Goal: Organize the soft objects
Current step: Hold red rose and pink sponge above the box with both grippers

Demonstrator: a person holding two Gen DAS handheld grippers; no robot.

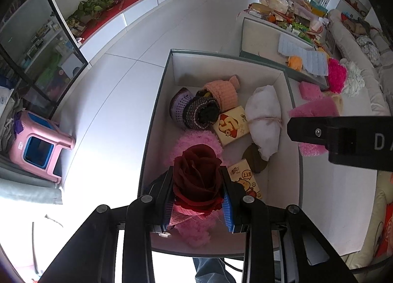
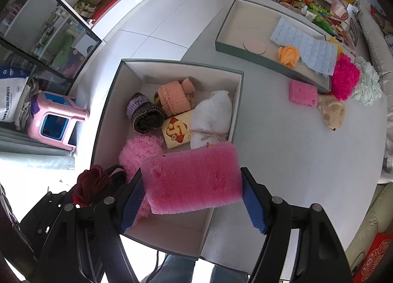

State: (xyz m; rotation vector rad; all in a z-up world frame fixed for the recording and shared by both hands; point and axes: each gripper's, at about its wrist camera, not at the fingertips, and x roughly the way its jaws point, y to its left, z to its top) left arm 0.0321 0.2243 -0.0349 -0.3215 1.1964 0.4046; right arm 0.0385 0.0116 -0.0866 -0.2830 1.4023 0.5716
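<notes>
Both are loaded: left hand-held gripper (image 1: 197,184) is clamped on the dark red rose (image 1: 196,172), low over the box (image 1: 157,101) at lower centre; right hand-held gripper (image 2: 192,194) pinches the pink sponge (image 2: 191,179), long axis crossways, over the box's near right edge, so left is deeper in

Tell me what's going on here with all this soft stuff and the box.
A person is sorting soft things into an open box with two handheld claws. The left claw is shut on a dark red fabric rose, held over the box. The right claw grips a pink sponge above the box's near corner. Knitted hats, tissue packs and a white bundle already lie inside; more items wait on the table.
</notes>
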